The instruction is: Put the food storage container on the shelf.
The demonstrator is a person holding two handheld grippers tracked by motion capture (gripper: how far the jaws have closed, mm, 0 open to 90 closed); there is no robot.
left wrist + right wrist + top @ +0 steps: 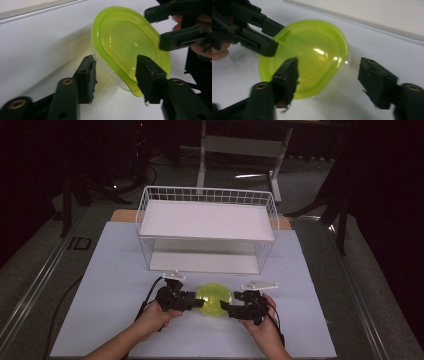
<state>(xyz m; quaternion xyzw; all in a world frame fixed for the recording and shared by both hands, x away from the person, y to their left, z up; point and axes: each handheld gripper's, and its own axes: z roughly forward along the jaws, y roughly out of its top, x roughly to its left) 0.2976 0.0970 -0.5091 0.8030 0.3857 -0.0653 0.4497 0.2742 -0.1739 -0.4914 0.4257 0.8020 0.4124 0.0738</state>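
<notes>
Both your grippers, left gripper and right gripper, straddle opposite edges of the green-lidded container on the white mat, jaws part-open, not yet gripping. You seem mid-grasp; next, close both evenly before lifting.

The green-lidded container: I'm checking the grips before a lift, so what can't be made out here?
- High view: both grippers cover the sides of the green-lidded container, hiding any contact.
- Right gripper view: motion blur on the right gripper hides pad contact.
- Left gripper view: the lid hides the contents; left gripper.
</notes>
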